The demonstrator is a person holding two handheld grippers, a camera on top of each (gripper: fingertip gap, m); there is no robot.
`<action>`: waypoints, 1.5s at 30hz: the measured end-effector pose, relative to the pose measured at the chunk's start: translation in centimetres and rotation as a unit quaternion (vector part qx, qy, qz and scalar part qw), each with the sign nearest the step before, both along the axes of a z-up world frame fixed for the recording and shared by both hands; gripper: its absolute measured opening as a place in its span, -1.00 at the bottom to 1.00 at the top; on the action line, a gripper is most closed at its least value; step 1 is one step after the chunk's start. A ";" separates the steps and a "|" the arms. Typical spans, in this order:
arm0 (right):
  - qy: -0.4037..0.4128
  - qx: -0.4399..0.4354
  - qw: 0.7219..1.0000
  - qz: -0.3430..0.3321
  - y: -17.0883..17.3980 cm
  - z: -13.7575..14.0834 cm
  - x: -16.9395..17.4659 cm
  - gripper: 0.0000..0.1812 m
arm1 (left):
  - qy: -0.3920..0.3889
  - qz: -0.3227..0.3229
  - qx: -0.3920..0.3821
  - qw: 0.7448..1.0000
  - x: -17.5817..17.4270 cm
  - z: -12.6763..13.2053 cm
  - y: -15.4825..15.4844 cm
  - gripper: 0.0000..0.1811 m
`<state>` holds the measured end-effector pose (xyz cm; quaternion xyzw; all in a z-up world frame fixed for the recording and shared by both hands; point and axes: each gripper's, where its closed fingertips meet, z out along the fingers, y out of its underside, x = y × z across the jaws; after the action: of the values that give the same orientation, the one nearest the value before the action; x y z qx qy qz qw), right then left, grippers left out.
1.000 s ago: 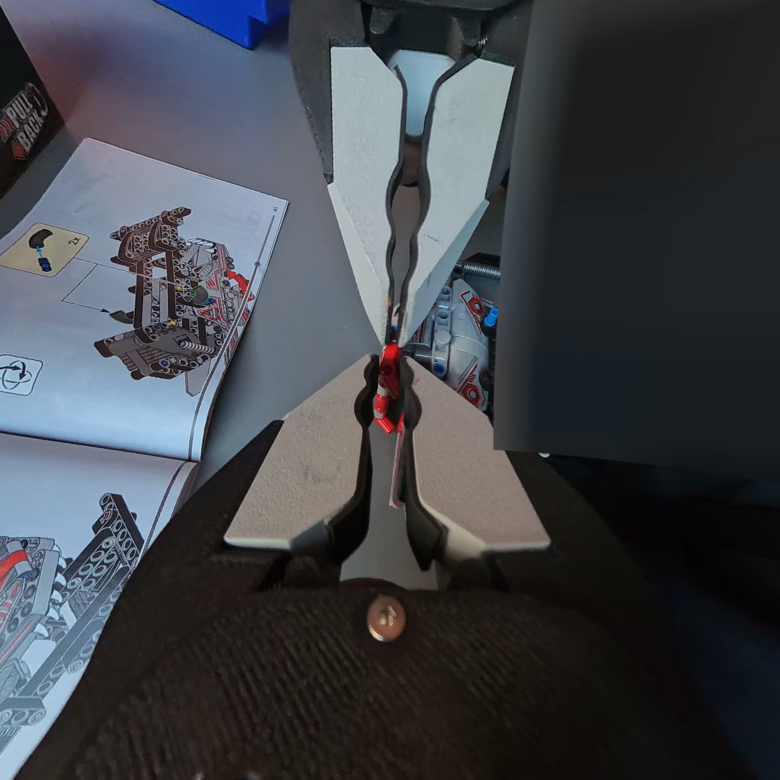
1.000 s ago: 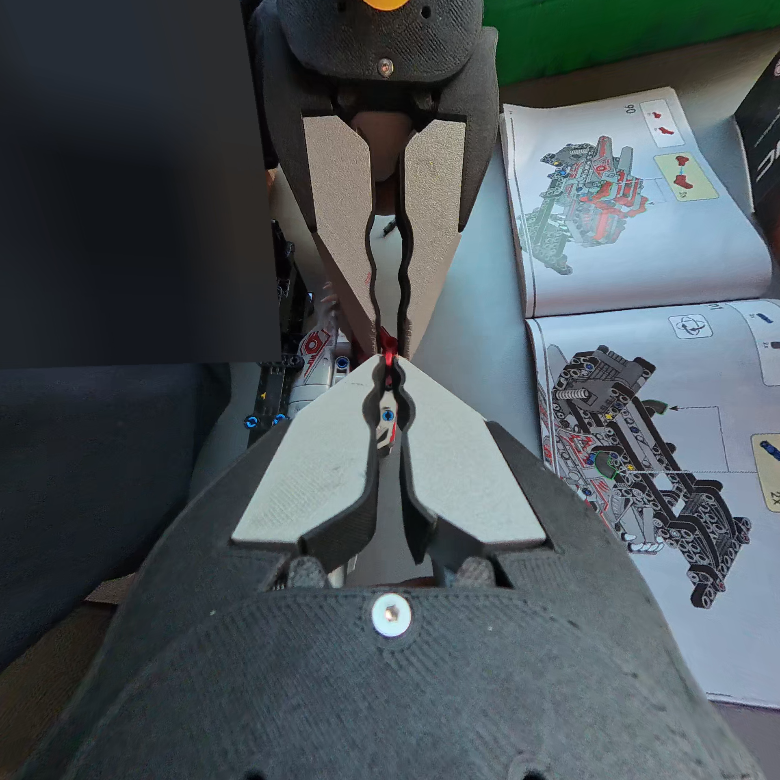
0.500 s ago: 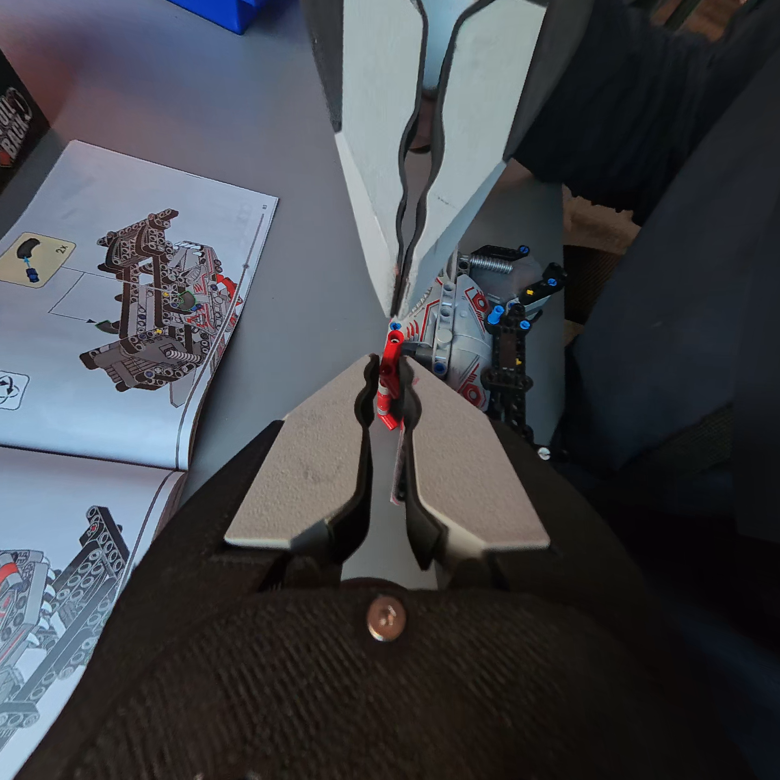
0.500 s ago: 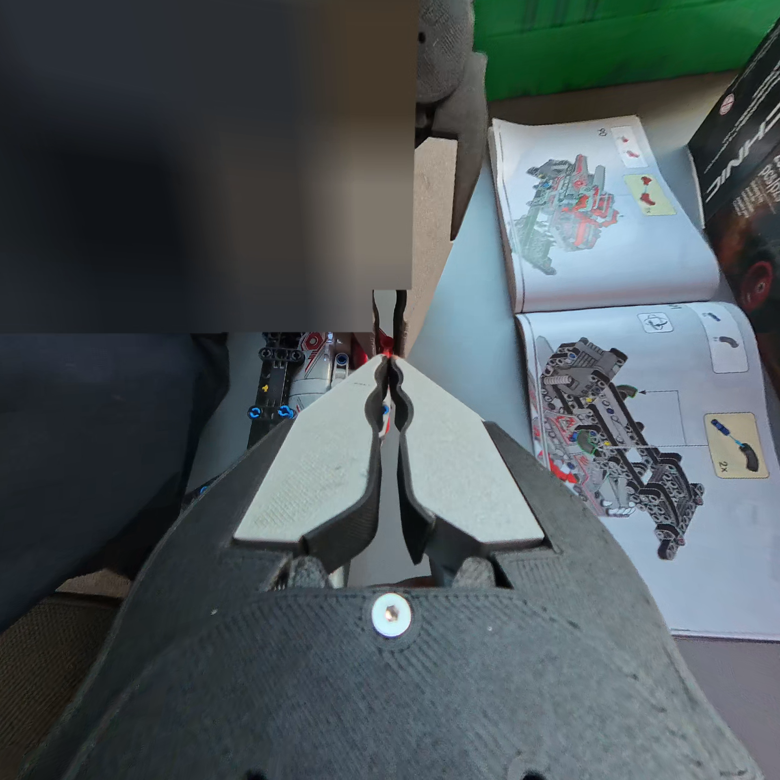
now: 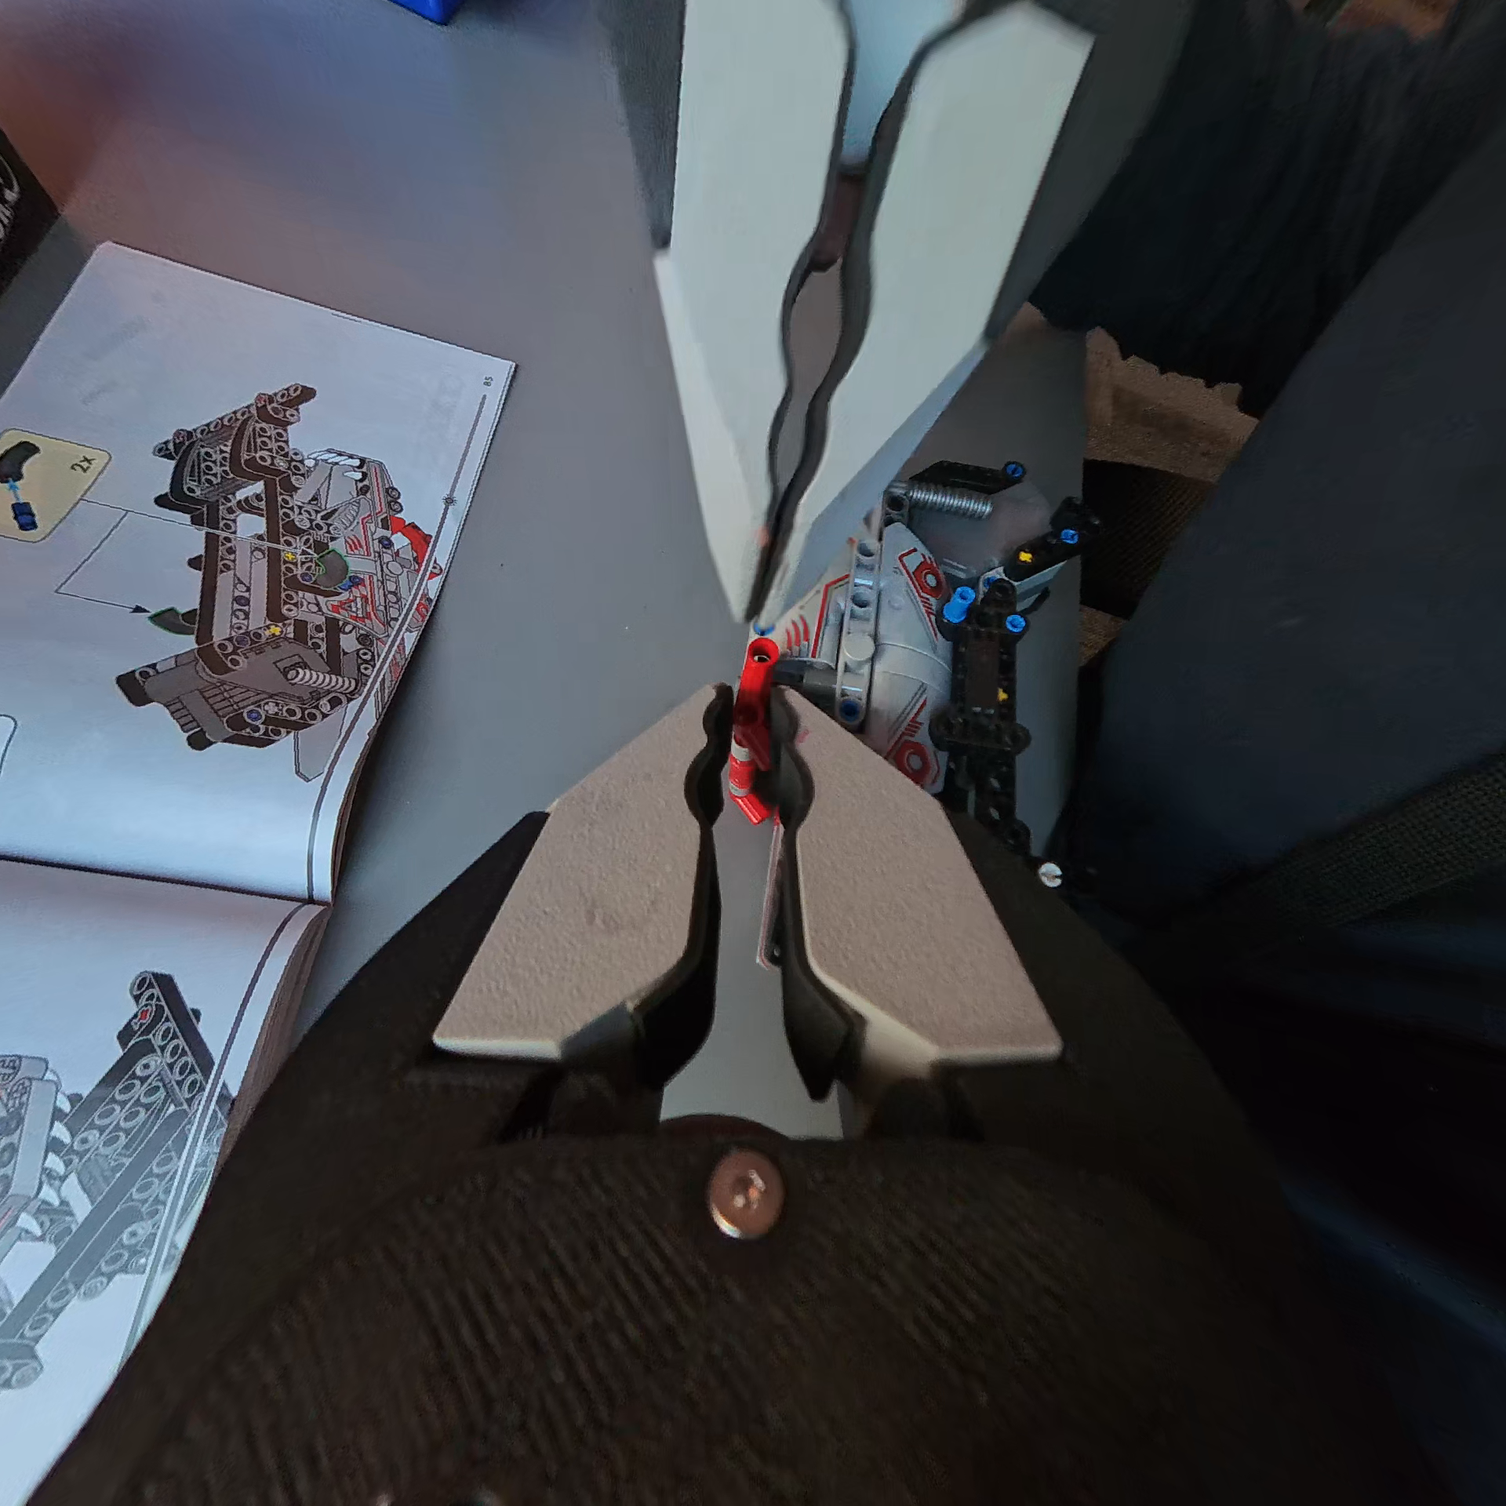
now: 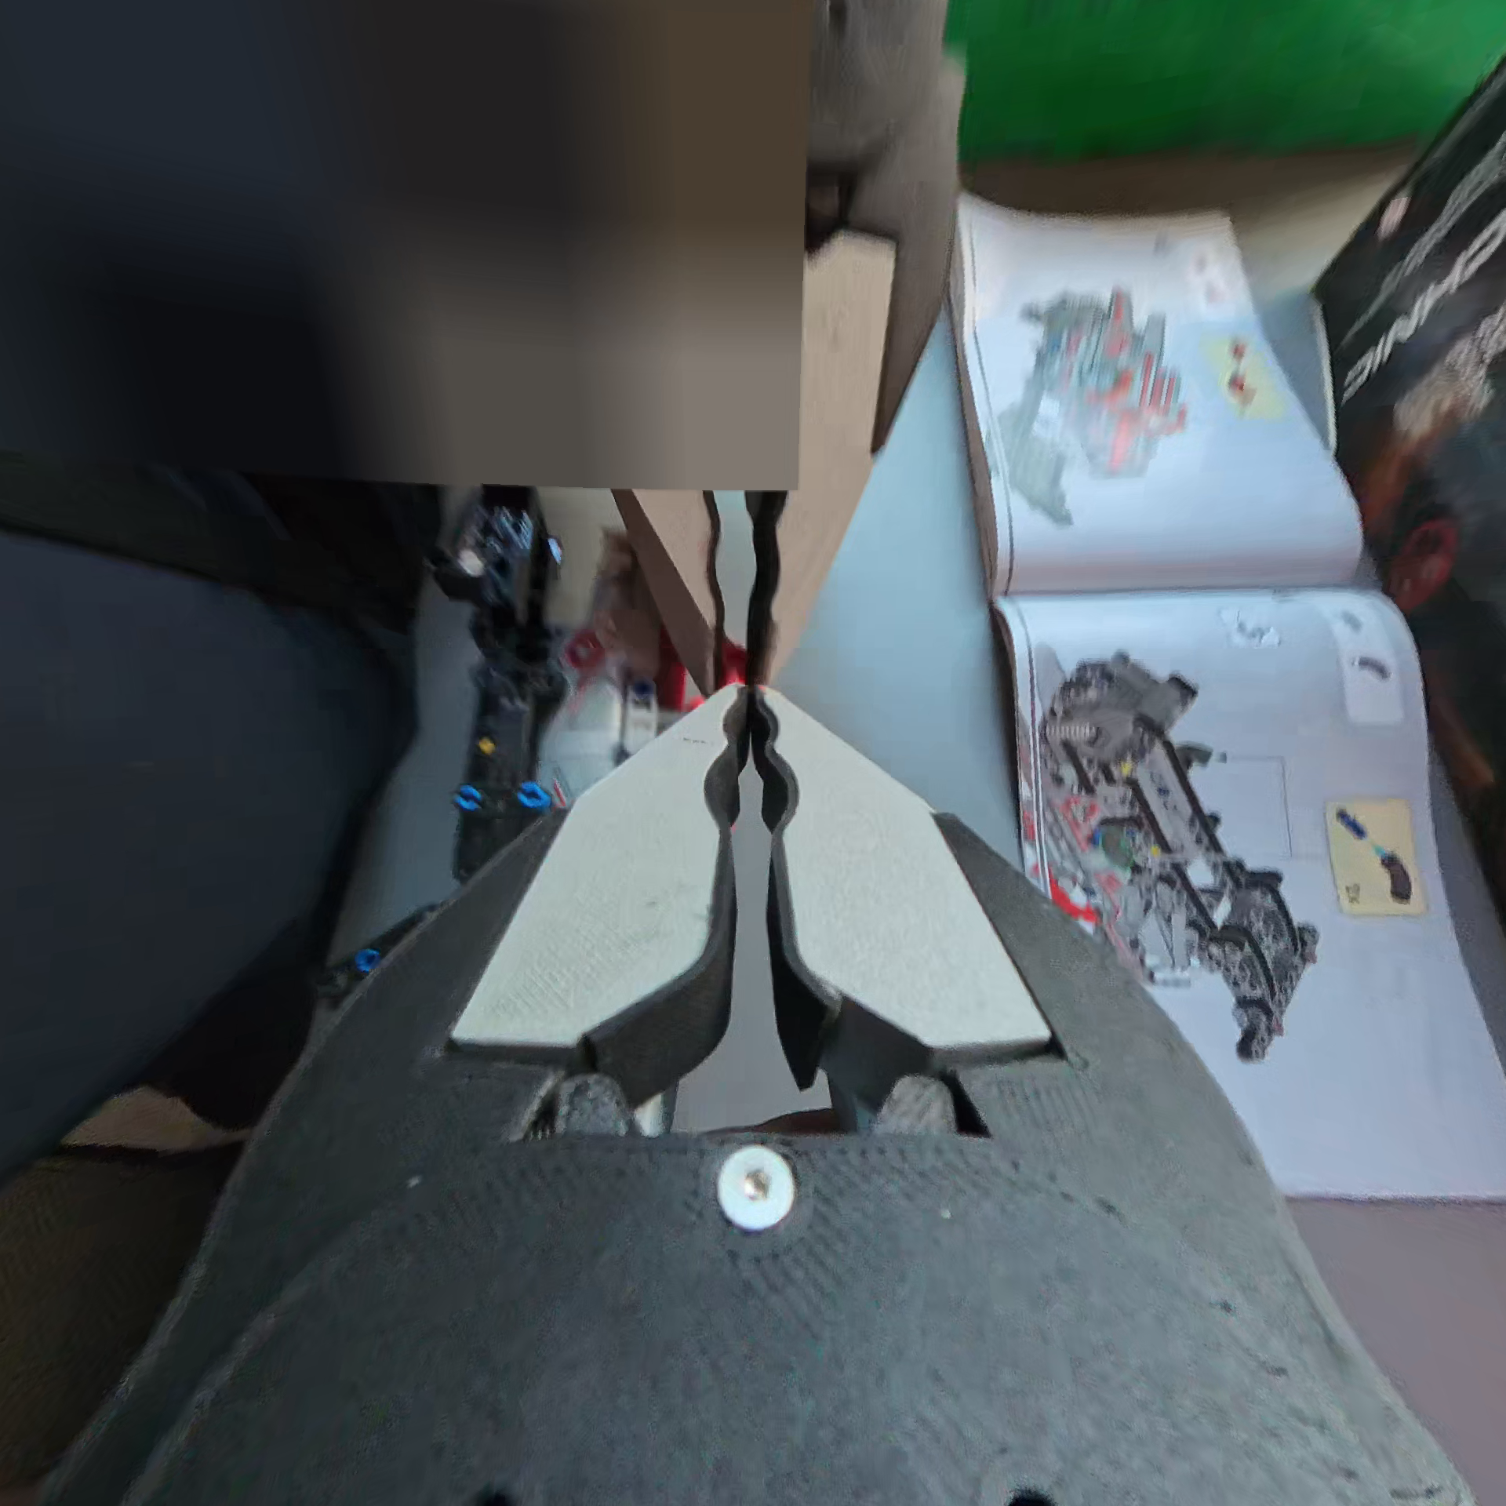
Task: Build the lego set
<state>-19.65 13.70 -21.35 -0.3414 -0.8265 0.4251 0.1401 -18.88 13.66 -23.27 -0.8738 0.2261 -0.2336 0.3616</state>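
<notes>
My left gripper (image 5: 746,701) is shut on a small red lego piece (image 5: 759,668) with white stripes, held upright above the grey table (image 5: 530,244). My right gripper (image 5: 758,607) comes down from the top, tip to tip with the left one, just above the red piece. A blue speck sits at its tip; I cannot tell whether it is held. In the blurred right wrist view my right gripper (image 6: 747,693) is shut, meeting the left gripper (image 6: 736,672). The half-built grey, red and black model (image 5: 896,644) lies behind the tips and shows blurred in the right wrist view (image 6: 521,652).
An open instruction booklet (image 5: 244,774) lies left of the grippers and shows in the right wrist view (image 6: 1222,521). A black box (image 6: 1434,367) stands beside it, a green thing (image 6: 1182,73) behind. A person's dark clothing (image 5: 1304,611) is close to the model at the table edge. Less than 4 cm separates the two grippers' tips. Both grippers' tips are roughly 35 centimetres from the green thing (image 6: 1182,73).
The right gripper's jaws have closed tighter, and the small white and blue piece seen between them no longer shows. The right gripper has tilted and lifted; the left still holds the red piece.
</notes>
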 end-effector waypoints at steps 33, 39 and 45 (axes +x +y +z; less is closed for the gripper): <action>-0.028 -0.004 0.999 -0.018 0.2 0.0 0.5 -1.00 | -0.008 -0.001 0.004 1.000 0.3 0.0 -0.2 -0.94; -0.028 0.035 0.999 -0.012 -0.2 -1.0 0.4 -1.00 | -0.007 0.006 0.006 1.000 0.3 0.0 -0.2 -0.94; -0.049 0.026 0.998 0.003 -0.8 -0.9 0.6 -1.00 | -0.003 0.015 0.011 1.000 0.4 0.1 -0.3 -0.94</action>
<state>-19.08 12.86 -22.22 -0.3560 -0.8440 0.3867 0.1070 -18.44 13.38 -23.20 -0.8724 0.2142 -0.2279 0.3757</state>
